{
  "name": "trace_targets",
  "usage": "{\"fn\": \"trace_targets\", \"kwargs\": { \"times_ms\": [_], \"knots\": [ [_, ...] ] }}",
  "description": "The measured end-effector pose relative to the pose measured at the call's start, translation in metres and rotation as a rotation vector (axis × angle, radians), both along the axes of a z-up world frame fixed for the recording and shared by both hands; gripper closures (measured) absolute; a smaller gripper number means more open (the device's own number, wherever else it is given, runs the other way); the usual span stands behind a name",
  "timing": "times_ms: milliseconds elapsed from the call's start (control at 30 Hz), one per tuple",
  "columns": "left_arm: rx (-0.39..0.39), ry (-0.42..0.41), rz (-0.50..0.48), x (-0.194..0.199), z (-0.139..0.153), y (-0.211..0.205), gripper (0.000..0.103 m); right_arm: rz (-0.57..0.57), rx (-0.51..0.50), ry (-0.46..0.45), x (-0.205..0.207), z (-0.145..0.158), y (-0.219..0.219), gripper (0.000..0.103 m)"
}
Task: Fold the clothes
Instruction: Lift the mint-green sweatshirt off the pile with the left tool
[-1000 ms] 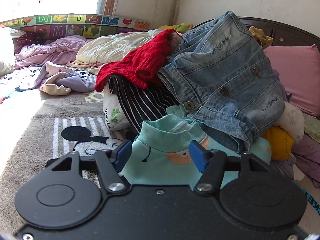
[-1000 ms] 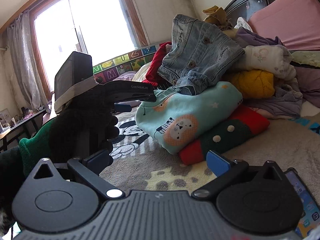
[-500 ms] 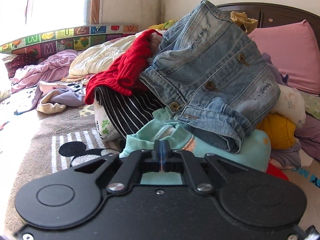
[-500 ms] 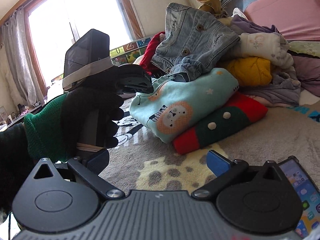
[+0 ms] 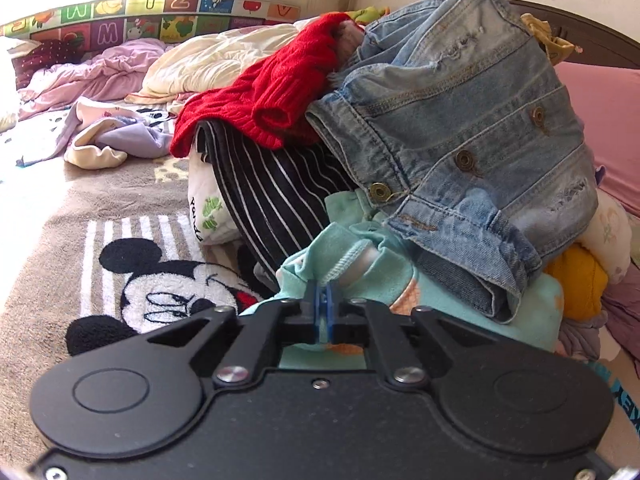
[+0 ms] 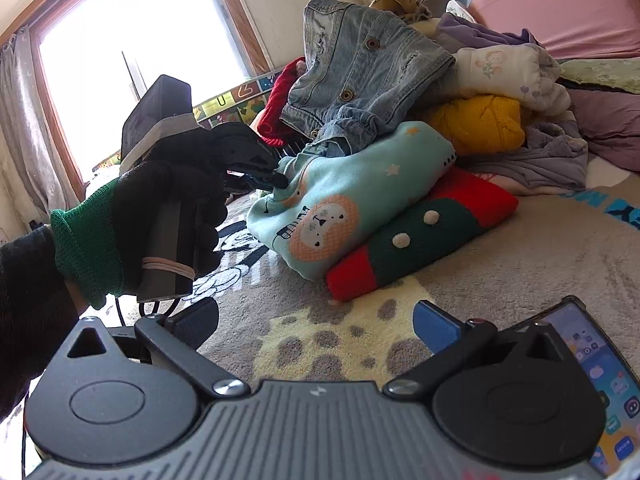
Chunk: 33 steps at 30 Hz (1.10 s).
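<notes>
A folded mint-green sweatshirt (image 6: 360, 184) with a lion print lies on a red and green garment (image 6: 420, 236) at the foot of a clothes pile. My left gripper (image 5: 323, 312) is shut on the mint-green sweatshirt (image 5: 360, 276) at its neck edge; it also shows in the right wrist view (image 6: 276, 179), held by a gloved hand. A denim jacket (image 5: 472, 128) rests on top of the sweatshirt. My right gripper (image 6: 316, 320) is open and empty, low over the carpet in front of the pile.
A red knit sweater (image 5: 272, 92), a black striped garment (image 5: 272, 192), a yellow knit (image 6: 476, 124) and purple clothes (image 6: 540, 160) make up the pile. A Mickey Mouse rug (image 5: 160, 280) covers the bed. A phone (image 6: 600, 380) lies at the right. A pink pillow (image 6: 560, 8) is behind.
My left gripper closed from open onto the sweatshirt's neck edge and has lifted the edge slightly. The right gripper moved a little closer and stayed open.
</notes>
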<state>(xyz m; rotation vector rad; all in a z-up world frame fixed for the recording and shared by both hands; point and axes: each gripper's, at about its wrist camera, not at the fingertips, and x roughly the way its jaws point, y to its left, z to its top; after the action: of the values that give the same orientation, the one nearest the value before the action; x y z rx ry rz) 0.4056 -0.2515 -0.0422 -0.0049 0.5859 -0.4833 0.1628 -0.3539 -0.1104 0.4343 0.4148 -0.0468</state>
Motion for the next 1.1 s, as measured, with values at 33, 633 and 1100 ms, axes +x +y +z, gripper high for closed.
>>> {"fn": "trace_targets", "kwargs": {
  "times_ms": [33, 633, 1100],
  "knots": [
    [0.017, -0.033, -0.014, -0.009, 0.003, -0.001, 0.102, 0.0, 0.001, 0.003, 0.001, -0.001, 0.0, 0.0],
    [-0.058, -0.197, -0.043, -0.122, 0.086, 0.065, 0.103, -0.012, -0.034, -0.032, -0.009, 0.006, 0.005, 0.0],
    [-0.1, -0.459, 0.004, -0.174, 0.235, 0.13, 0.103, -0.019, -0.067, -0.173, -0.057, 0.037, 0.023, 0.0]
  ]
}}
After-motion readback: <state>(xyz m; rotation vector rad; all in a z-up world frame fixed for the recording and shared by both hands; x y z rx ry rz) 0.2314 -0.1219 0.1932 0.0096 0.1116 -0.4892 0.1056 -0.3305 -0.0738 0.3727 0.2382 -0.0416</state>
